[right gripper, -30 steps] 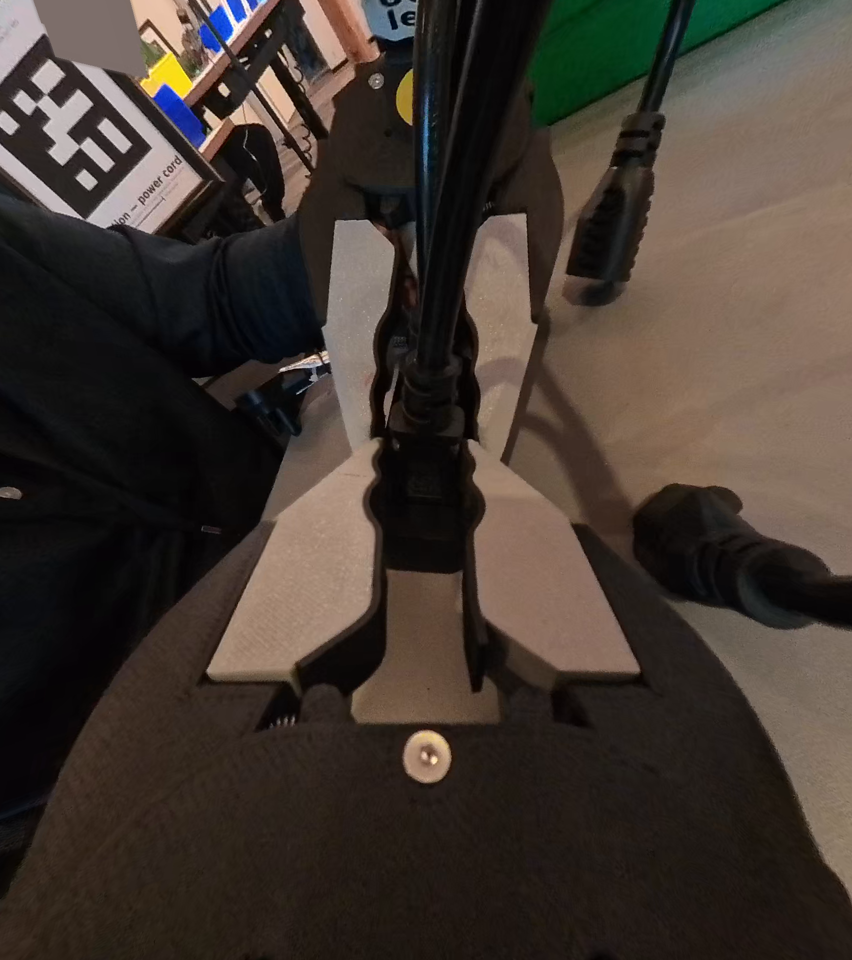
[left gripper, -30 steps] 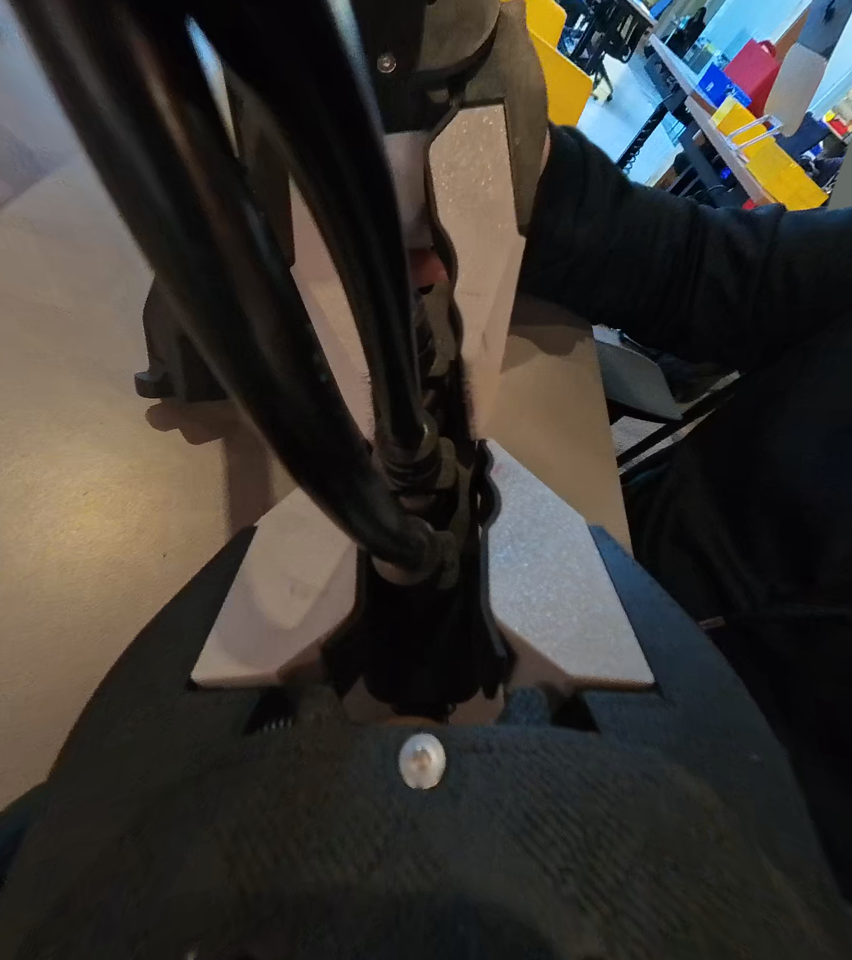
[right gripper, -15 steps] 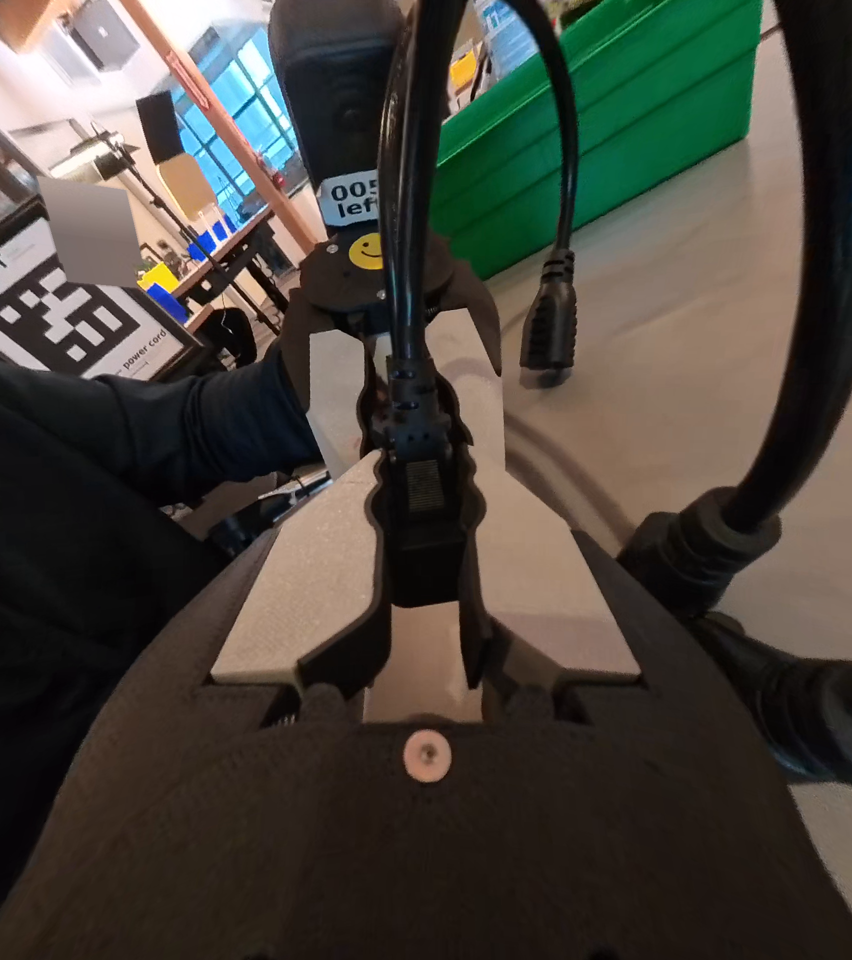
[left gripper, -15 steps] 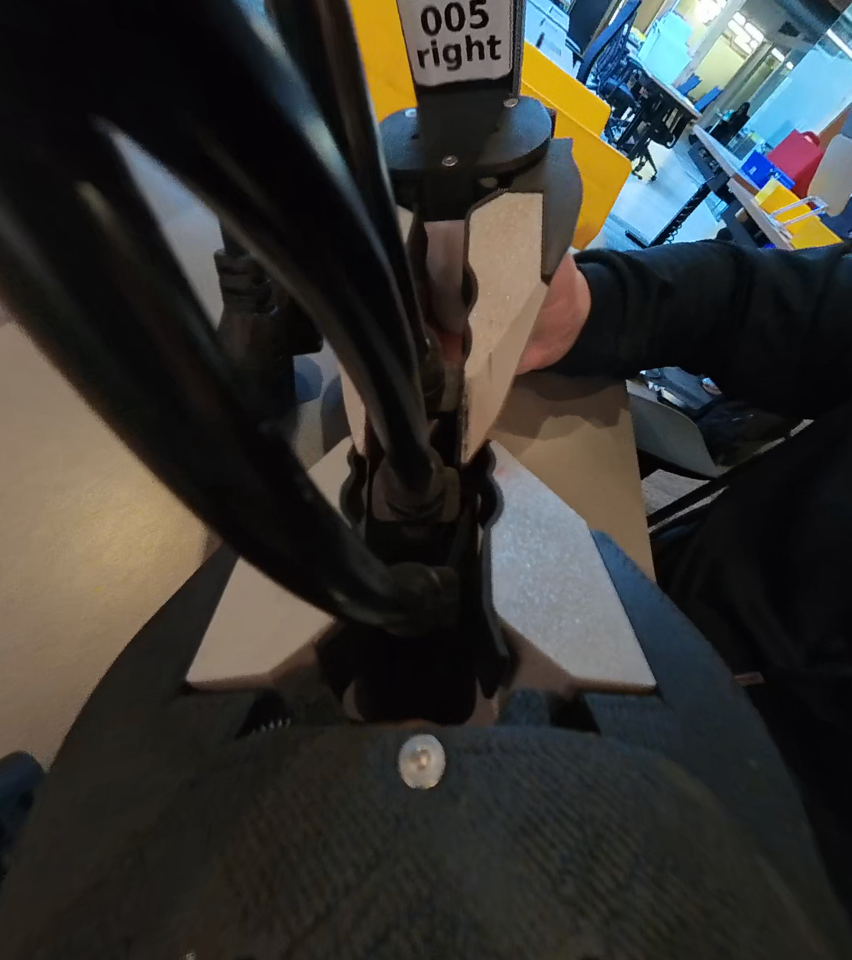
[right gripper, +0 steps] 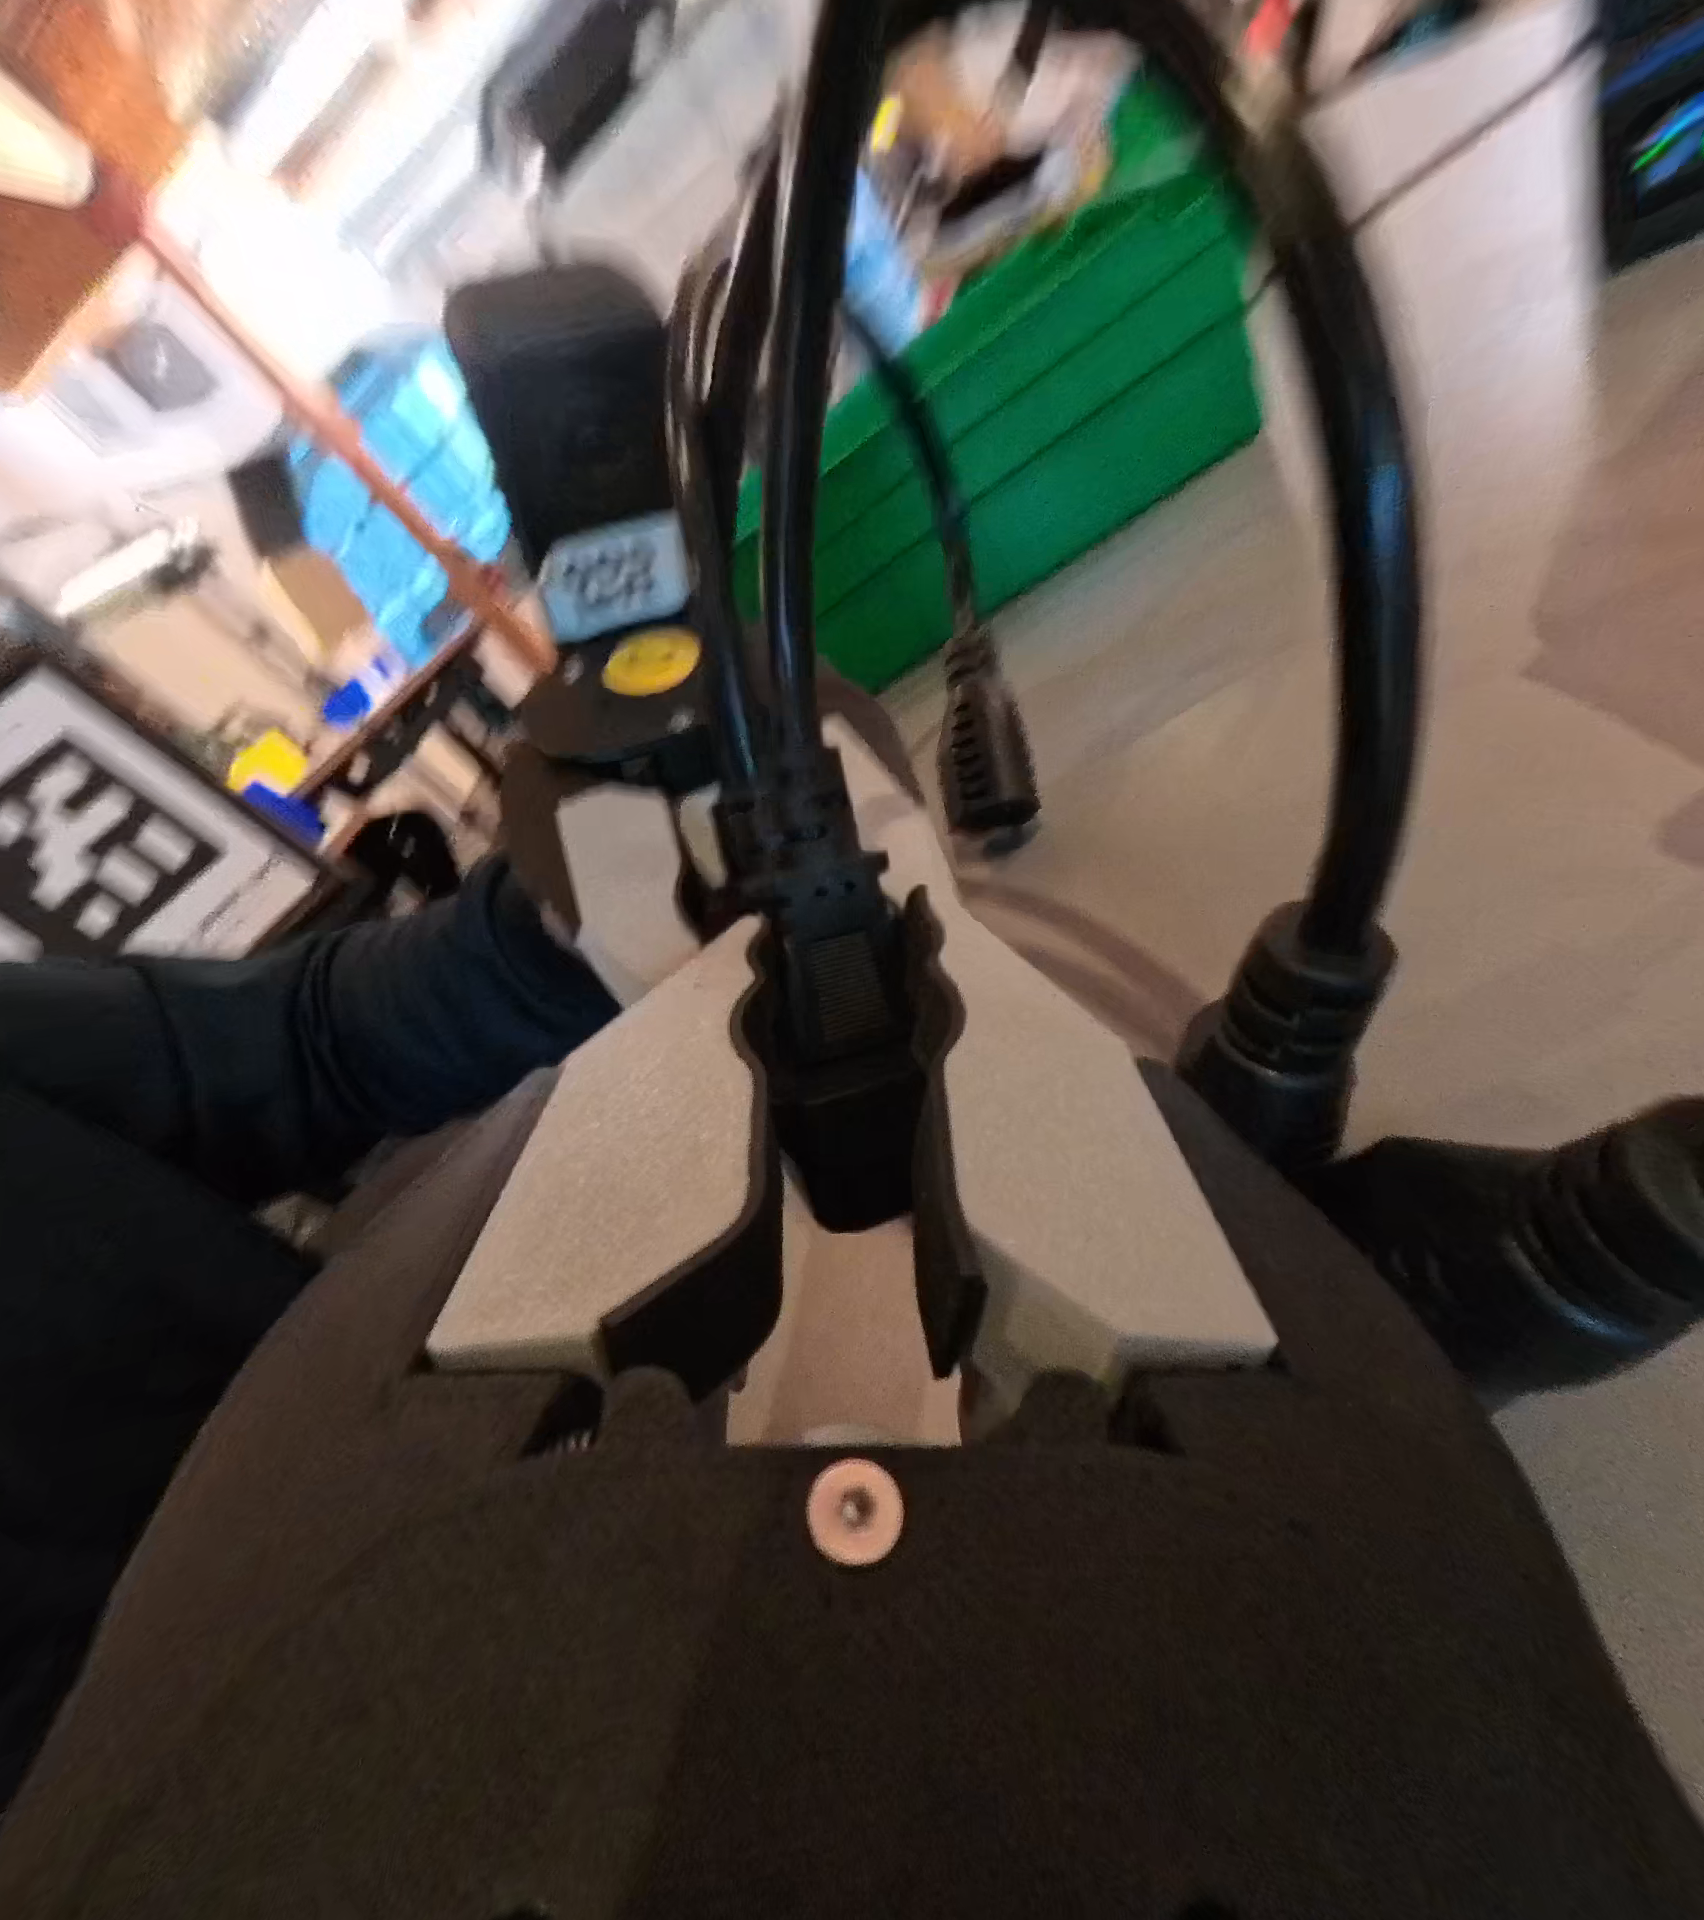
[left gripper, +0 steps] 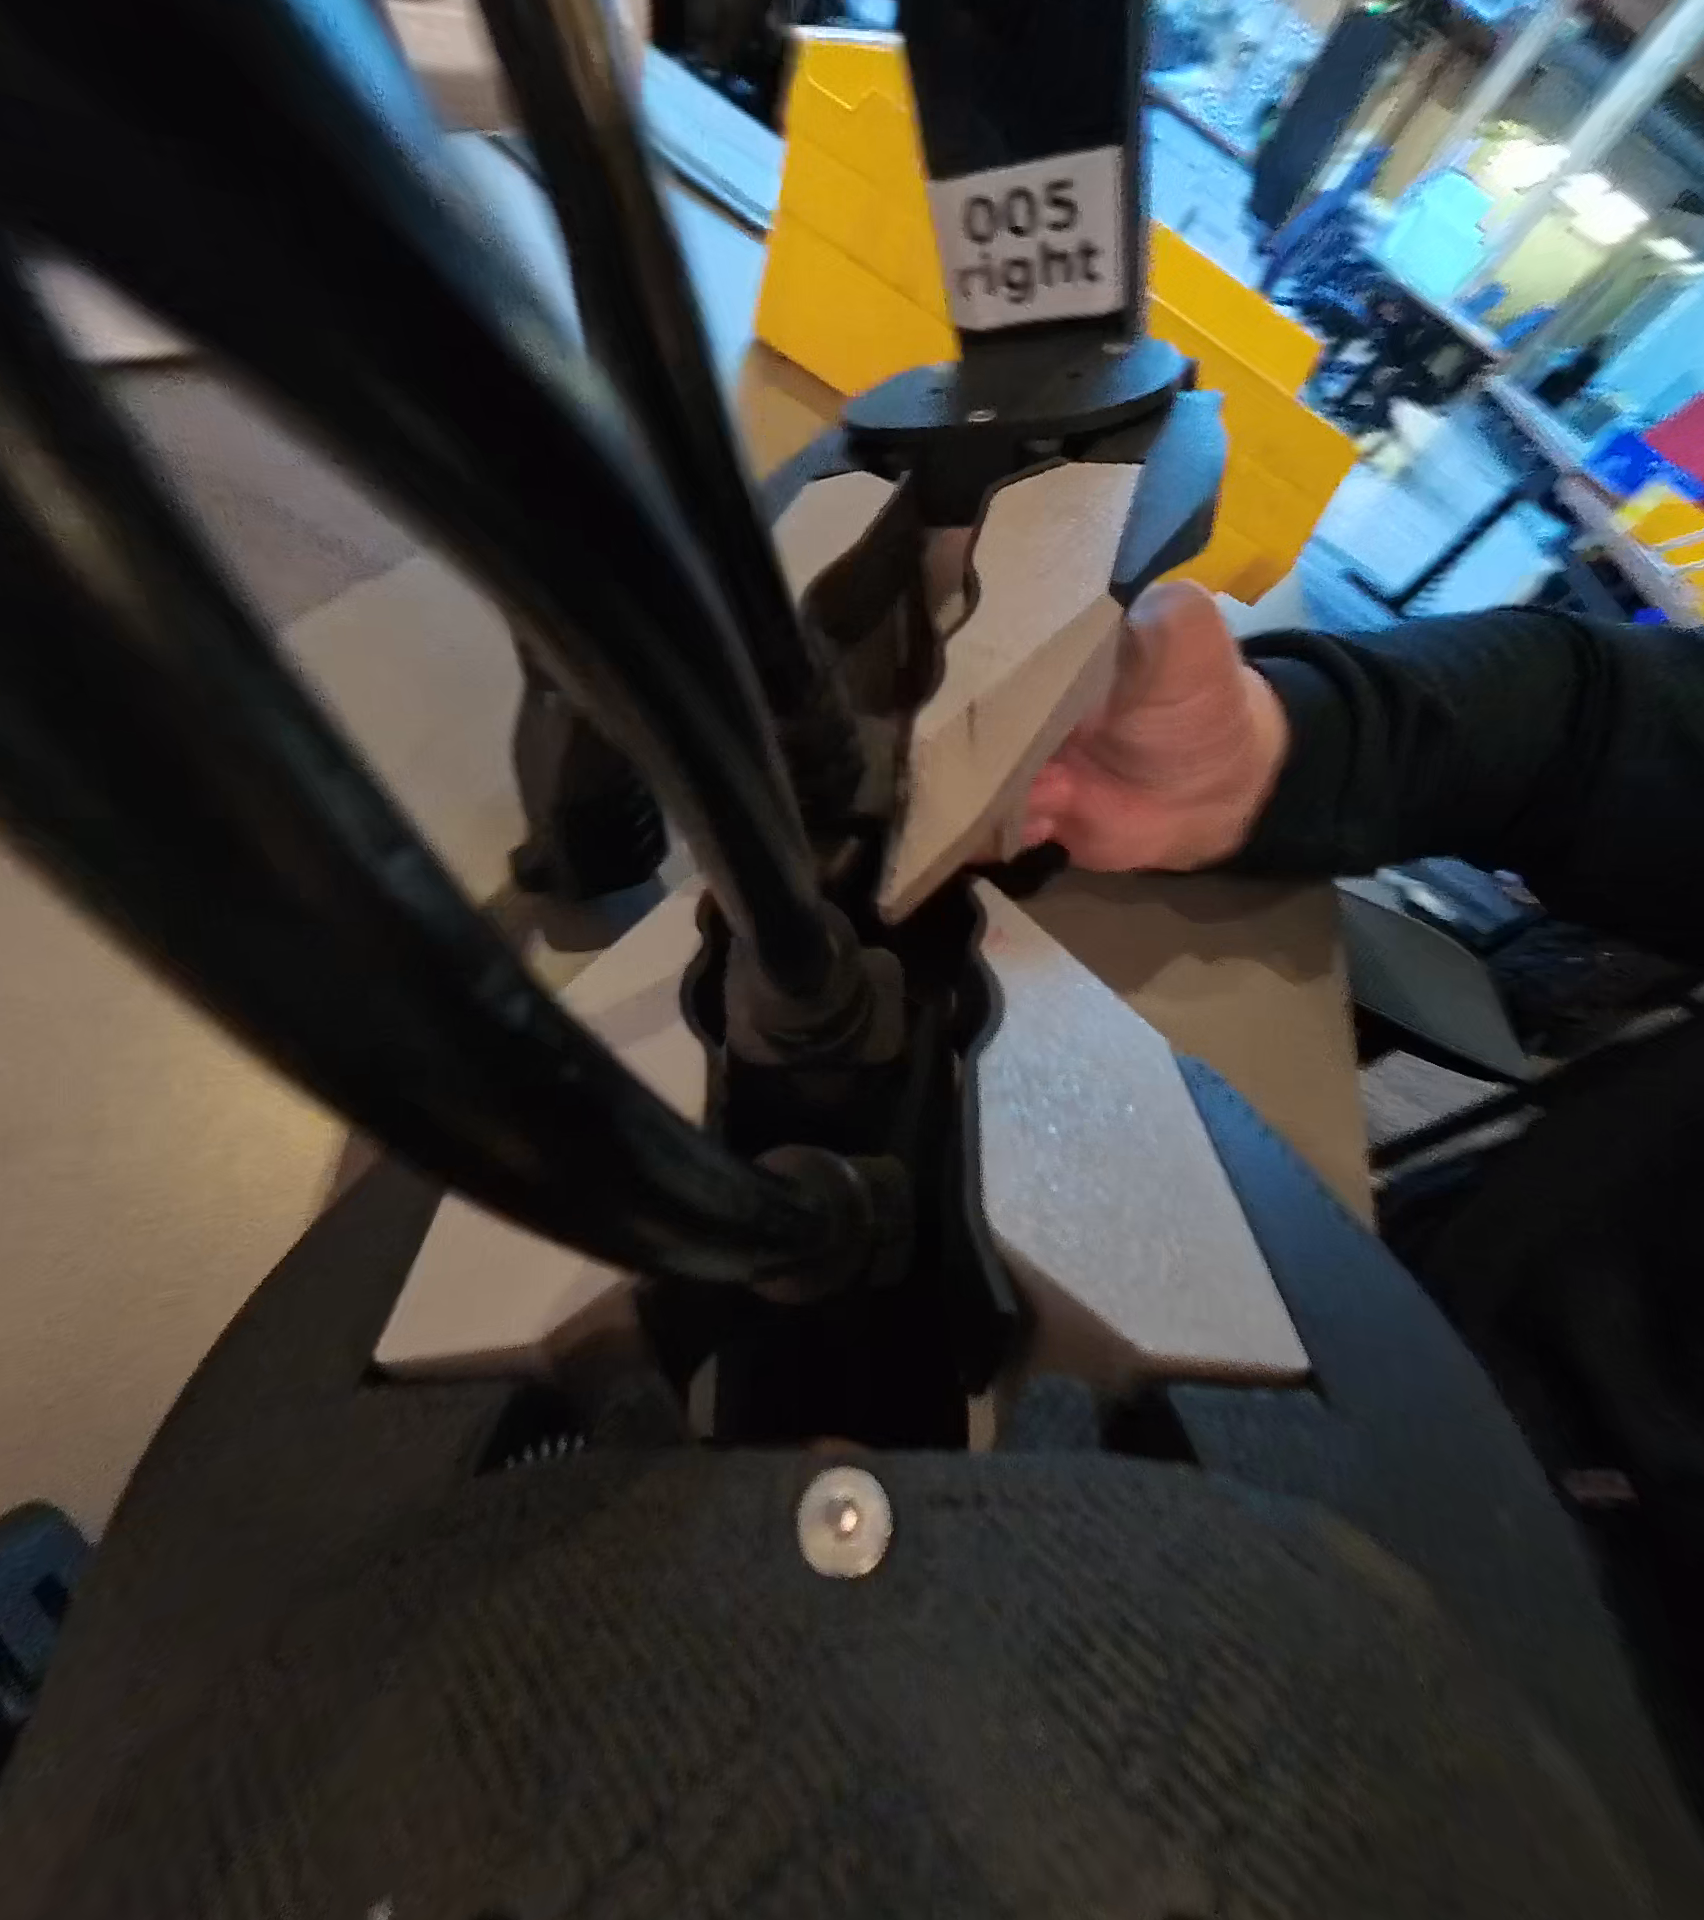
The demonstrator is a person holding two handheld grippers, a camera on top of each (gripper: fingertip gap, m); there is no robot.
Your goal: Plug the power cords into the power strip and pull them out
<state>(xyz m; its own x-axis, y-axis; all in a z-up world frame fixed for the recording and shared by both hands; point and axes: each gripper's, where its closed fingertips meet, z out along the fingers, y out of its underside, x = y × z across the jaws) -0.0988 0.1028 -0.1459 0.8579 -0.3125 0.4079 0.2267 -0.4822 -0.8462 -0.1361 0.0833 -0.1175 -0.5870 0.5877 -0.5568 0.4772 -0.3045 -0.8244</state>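
My left gripper point(left gripper: 843, 935) is shut on a black power strip point(left gripper: 827, 1122). Two thick black cords point(left gripper: 391, 883) leave its top face and arc up to the left. My right gripper point(right gripper: 837, 920) is shut on a black ribbed cord connector point(right gripper: 843, 1049), whose cord point(right gripper: 796, 416) rises straight up. The two grippers face each other, tip almost against tip, above the beige table point(right gripper: 1502, 727). The right gripper also shows in the left wrist view point(left gripper: 889, 727), held by a hand point(left gripper: 1170, 748). The left gripper also shows in the right wrist view point(right gripper: 682, 831).
Two thick black plugs point(right gripper: 1284, 1039) point(right gripper: 1606, 1226) lie on the table right of my right gripper. Another connector point(right gripper: 983, 748) hangs farther off. A green crate point(right gripper: 1035, 416) stands at the back. A yellow bin point(left gripper: 858, 260) stands behind the right gripper. A marker board point(right gripper: 69, 831) is at the left. The grippers' ends are close to 4 cm from one another.
Both grippers have tilted upward together, so more of the room shows behind them. The right pads have closed a little tighter on the connector. The left grasp is unchanged.
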